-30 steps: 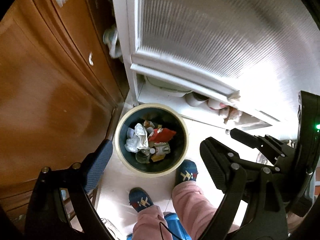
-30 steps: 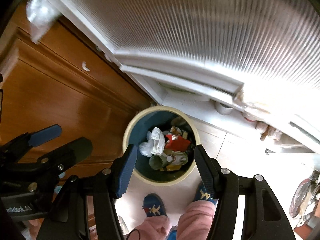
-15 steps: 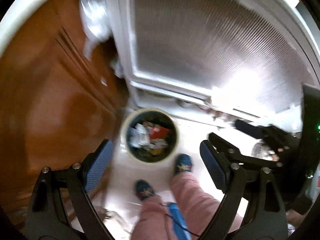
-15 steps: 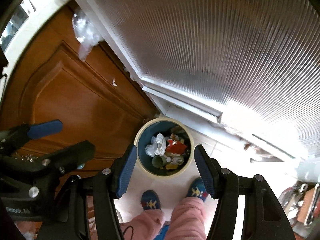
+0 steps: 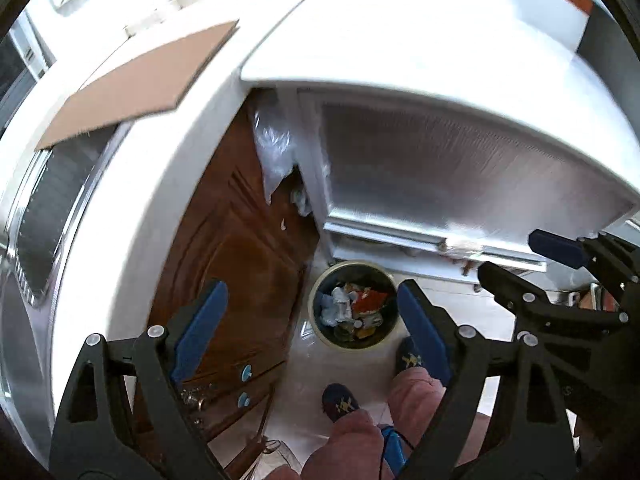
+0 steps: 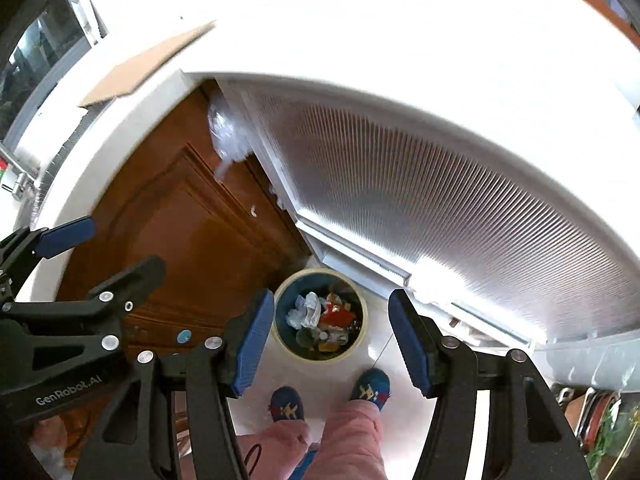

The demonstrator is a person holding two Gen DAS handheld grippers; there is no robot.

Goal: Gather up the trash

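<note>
A round cream-rimmed trash bin [image 5: 320, 330] stands on the floor far below, also in the right wrist view [image 6: 280, 340]. It holds crumpled white paper [image 5: 340, 306], a red wrapper [image 5: 370, 300] and other scraps. My left gripper [image 5: 312, 332] is open and empty, high above the bin. My right gripper [image 6: 330, 340] is open and empty, also high above it. Each gripper shows at the edge of the other's view.
A white countertop [image 5: 168, 168] with a brown cardboard sheet [image 5: 136, 80] is at left, above brown wooden cabinet doors [image 5: 240, 272]. A white appliance with a ribbed front [image 6: 420, 200] is at right. A clear plastic bag [image 5: 274, 152] hangs between them. The person's feet [image 6: 370, 386] stand by the bin.
Both grippers have risen well above the bin, which now looks much smaller. The countertop and cardboard have come into view. Both stay open and empty.
</note>
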